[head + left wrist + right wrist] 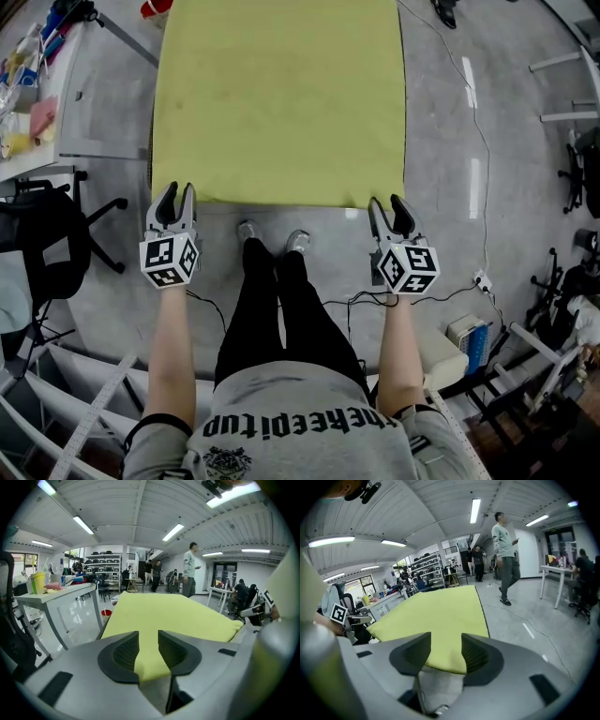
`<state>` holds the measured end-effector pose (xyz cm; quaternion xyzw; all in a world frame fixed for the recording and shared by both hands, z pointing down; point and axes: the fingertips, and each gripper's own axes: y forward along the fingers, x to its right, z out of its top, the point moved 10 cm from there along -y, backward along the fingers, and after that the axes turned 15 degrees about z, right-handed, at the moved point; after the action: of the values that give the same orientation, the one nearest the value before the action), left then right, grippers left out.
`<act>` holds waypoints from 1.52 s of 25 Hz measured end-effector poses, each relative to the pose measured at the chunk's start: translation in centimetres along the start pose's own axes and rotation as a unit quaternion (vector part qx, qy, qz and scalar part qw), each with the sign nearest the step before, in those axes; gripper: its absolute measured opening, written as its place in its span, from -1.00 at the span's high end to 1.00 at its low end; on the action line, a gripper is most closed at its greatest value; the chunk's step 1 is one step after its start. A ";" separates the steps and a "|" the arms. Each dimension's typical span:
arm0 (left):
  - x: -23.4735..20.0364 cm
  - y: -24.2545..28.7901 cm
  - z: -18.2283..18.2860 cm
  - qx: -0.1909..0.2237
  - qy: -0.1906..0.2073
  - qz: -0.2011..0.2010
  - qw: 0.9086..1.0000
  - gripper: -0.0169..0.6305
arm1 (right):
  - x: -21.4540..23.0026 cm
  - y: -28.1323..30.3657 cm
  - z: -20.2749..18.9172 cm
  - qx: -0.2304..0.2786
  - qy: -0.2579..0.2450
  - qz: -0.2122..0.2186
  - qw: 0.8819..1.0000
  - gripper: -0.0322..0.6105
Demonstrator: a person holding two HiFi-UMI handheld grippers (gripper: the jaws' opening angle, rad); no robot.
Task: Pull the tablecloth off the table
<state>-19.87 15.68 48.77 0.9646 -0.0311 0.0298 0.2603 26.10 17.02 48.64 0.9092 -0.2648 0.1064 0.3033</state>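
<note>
Forearms are reaching forward from a grey shirt (309, 436), one gripper in each hand. Left gripper (177, 191) is hovering at the near left corner of the yellow-green tablecloth (281, 103), jaws standing moderately apart; its own view is showing the cloth's near edge in the gap, pads not pressing on it. Right gripper (386, 202) is sitting at the near right corner, jaws wider, cloth edge likewise framed between them, ungripped. Cloth is lying flat and spread over the table (102, 629). Shoes (247, 230) are standing on the grey floor (487, 141) just short of the near edge.
</note>
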 end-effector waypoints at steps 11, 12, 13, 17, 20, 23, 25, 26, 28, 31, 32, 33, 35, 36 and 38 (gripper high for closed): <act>-1.8 1.6 -1.8 -0.045 -0.005 0.017 0.999 0.44 | 1.8 0.8 -1.5 -0.048 0.026 -0.042 0.998 0.15; -2.0 1.8 -1.9 -0.048 -0.005 0.018 0.999 0.44 | 1.9 1.0 -1.6 -0.052 0.029 -0.045 0.997 0.14; -2.1 2.0 -2.0 -0.051 -0.004 0.019 0.998 0.43 | 2.0 1.1 -1.6 -0.056 0.031 -0.048 0.997 0.13; -2.3 2.5 -2.4 -0.064 -0.003 0.025 0.998 0.36 | 2.5 1.5 -2.0 -0.065 0.040 -0.059 0.995 0.08; -2.7 3.0 -2.8 -0.074 -0.004 0.031 0.997 0.33 | 2.9 1.7 -2.3 -0.068 0.047 -0.072 0.994 0.07; -2.9 3.3 -3.4 -0.091 -0.004 0.038 0.995 0.30 | 3.2 1.8 -2.6 -0.077 0.053 -0.077 0.993 0.06; -2.9 3.5 -3.8 -0.101 -0.001 0.040 0.994 0.29 | 3.3 2.0 -2.8 -0.083 0.055 -0.077 0.992 0.06; -2.8 3.7 -3.9 -0.105 0.000 0.040 0.994 0.29 | 3.4 2.1 -2.8 -0.085 0.056 -0.078 0.992 0.06; -2.8 4.0 -4.2 -0.112 -0.001 0.042 0.993 0.28 | 3.4 2.4 -2.8 -0.088 0.056 -0.081 0.991 0.06; -2.8 4.3 -4.3 -0.115 -0.009 0.047 0.992 0.28 | 3.2 3.1 -2.7 -0.103 0.053 -0.078 0.990 0.07; -2.7 4.4 -4.2 -0.115 -0.014 0.050 0.992 0.28 | 3.0 3.4 -2.7 -0.109 0.050 -0.075 0.990 0.09; -2.7 4.5 -4.2 -0.116 -0.021 0.053 0.992 0.28 | 2.9 3.7 -2.7 -0.114 0.048 -0.075 0.990 0.14; -2.7 4.6 -4.2 -0.117 -0.033 0.060 0.991 0.28 | 2.6 4.0 -2.7 -0.115 0.050 -0.079 0.989 0.25; -2.7 4.6 -4.2 -0.118 -0.038 0.063 0.990 0.29 | 2.6 4.1 -2.7 -0.114 0.054 -0.081 0.989 0.35; -2.8 4.6 -4.2 -0.121 -0.044 0.069 0.989 0.39 | 2.4 4.3 -2.7 -0.114 0.056 -0.085 0.988 0.52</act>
<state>-23.18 13.93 54.46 0.9220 -0.1122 0.0009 0.3706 25.70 14.73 53.74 0.8806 -0.1797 0.0997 0.4270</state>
